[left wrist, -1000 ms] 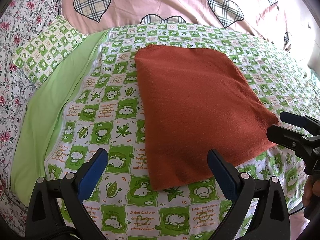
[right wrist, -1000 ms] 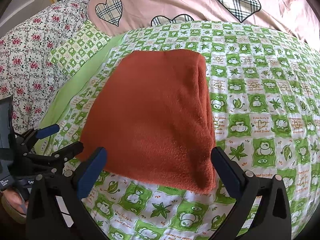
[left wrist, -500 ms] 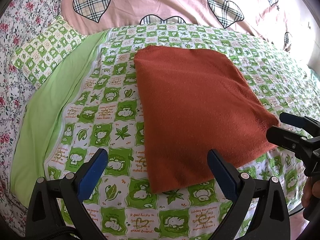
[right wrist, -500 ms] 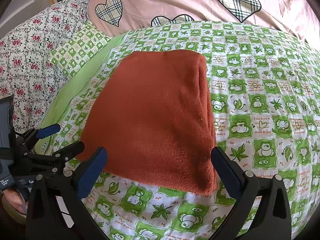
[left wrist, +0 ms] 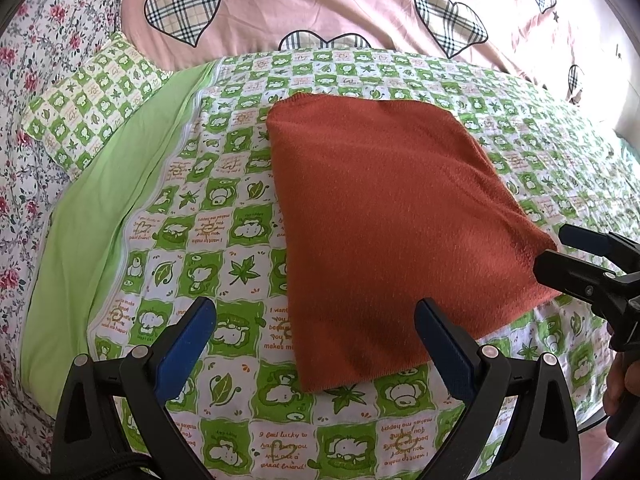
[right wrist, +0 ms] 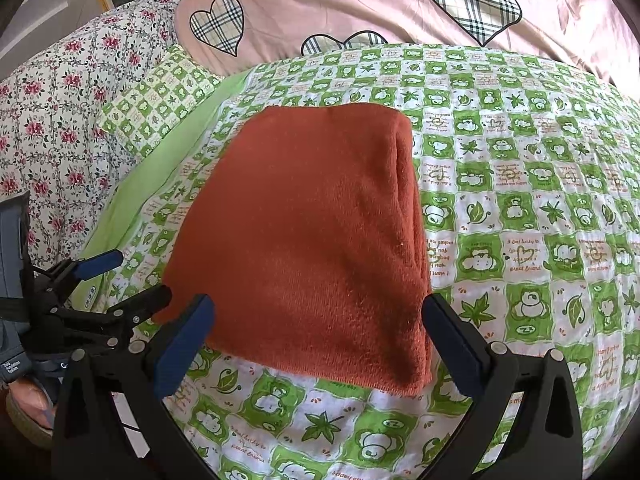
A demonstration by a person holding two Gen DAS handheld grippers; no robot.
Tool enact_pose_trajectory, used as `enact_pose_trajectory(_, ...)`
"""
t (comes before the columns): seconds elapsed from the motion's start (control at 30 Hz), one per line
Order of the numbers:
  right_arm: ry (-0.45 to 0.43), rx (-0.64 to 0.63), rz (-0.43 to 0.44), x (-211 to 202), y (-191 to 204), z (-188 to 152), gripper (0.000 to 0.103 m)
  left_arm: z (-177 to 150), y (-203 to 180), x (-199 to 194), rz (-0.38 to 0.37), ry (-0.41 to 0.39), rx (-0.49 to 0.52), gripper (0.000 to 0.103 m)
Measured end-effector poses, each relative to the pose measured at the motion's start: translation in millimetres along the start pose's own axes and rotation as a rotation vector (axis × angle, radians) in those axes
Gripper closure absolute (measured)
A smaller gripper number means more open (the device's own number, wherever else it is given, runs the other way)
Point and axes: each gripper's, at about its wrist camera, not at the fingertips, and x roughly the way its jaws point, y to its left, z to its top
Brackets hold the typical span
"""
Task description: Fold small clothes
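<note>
A rust-orange cloth (left wrist: 384,216) lies folded into a flat rectangle on the green-and-white checked bedspread (left wrist: 224,240); it also shows in the right wrist view (right wrist: 312,236), with its folded edge on the right. My left gripper (left wrist: 316,332) is open and empty, hovering just short of the cloth's near left corner. My right gripper (right wrist: 320,332) is open and empty, above the cloth's near edge. Each gripper shows in the other's view: the right one (left wrist: 560,248) by the cloth's right corner, the left one (right wrist: 132,280) by its left corner.
A pink quilt with plaid hearts (left wrist: 320,8) lies along the far side of the bed. A checked pillow (left wrist: 92,96) and a floral pillow (left wrist: 36,60) sit at the far left beside a plain green sheet (left wrist: 100,208). The bed's near edge is below the grippers.
Both grippers have drawn back slightly from the cloth, which sits a little farther away in both views. The cloth has not moved and both grippers stay open.
</note>
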Motion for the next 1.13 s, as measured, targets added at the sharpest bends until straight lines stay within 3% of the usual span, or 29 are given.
enact_pose_trajectory(1.13,-0.030,0.047,-0.042,7,-13,11,0.000,10,7,7,0.020,-0.024,-0.005,0.004)
